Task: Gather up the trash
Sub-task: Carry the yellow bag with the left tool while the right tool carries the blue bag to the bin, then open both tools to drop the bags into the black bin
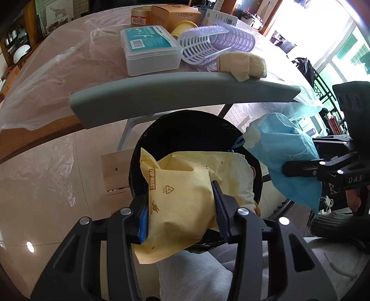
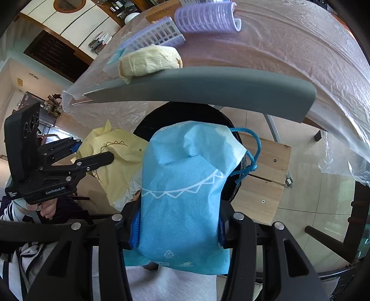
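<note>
Firstly, in the left wrist view the left gripper (image 1: 180, 208) has its jaws clenched on one yellow bag (image 1: 182, 185) above one black trash bin (image 1: 194, 132). Then, in the right wrist view the right gripper (image 2: 178, 224) clamps one blue bag (image 2: 182, 192) over that bin, and one crumpled tissue (image 2: 150, 61) lies on the table (image 2: 208, 85) edge.

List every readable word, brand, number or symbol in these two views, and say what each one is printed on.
"POP MART": yellow bag, along its edge.
"4" in a recycling triangle: same yellow bag; the word beneath is too small.
"L'OREAL": tan box on the table.
"DAS": right gripper body, cut off.
"GenRobot.AI": left gripper body.
Recycling triangle: blue bag; its other print is blurred.
Teal-labelled box: text unreadable.
</note>
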Available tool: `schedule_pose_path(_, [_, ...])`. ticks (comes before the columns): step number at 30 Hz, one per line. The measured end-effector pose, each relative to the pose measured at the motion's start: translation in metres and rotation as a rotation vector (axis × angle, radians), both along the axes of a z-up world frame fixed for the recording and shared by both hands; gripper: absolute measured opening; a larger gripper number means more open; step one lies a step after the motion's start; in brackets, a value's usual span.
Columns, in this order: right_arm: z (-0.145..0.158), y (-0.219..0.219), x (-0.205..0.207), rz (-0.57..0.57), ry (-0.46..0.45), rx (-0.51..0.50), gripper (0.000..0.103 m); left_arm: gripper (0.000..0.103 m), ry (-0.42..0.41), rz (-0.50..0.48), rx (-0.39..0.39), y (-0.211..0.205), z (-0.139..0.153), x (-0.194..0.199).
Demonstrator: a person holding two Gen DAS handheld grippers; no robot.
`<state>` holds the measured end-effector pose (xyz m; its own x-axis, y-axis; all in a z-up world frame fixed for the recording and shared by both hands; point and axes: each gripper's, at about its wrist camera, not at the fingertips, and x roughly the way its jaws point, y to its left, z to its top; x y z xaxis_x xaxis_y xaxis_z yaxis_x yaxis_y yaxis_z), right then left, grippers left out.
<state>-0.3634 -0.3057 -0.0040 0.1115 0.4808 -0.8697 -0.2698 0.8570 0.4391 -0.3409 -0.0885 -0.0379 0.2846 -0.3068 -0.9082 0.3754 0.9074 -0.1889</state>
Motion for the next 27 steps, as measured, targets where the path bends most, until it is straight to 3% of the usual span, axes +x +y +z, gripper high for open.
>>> schedule_pose_path(15, [-0.03, 0.016, 0.015, -0.036, 0.023, -0.043, 0.047, 0.047, -0.017, -0.094, 0.128, -0.021, -0.027, 0.012])
schedule_pose_path(22, [-0.036, 0.021, 0.017, -0.052, 0.039, -0.051, 0.048, 0.047, -0.009, -0.106, 0.146, -0.026, -0.032, 0.016])
schedule_pose_path(25, [-0.036, 0.019, 0.017, -0.062, 0.038, -0.048, 0.053, 0.05, -0.017, -0.1, 0.136, -0.027, -0.03, 0.017])
schedule_pose_path(26, [-0.035, 0.019, 0.016, -0.065, 0.033, -0.052, 0.054, 0.056, -0.021, -0.096, 0.127, -0.026, -0.028, 0.018])
schedule_pose_path(27, [-0.034, 0.018, 0.017, -0.068, 0.027, -0.053, 0.061, 0.067, -0.025, -0.092, 0.12, -0.027, -0.026, 0.019])
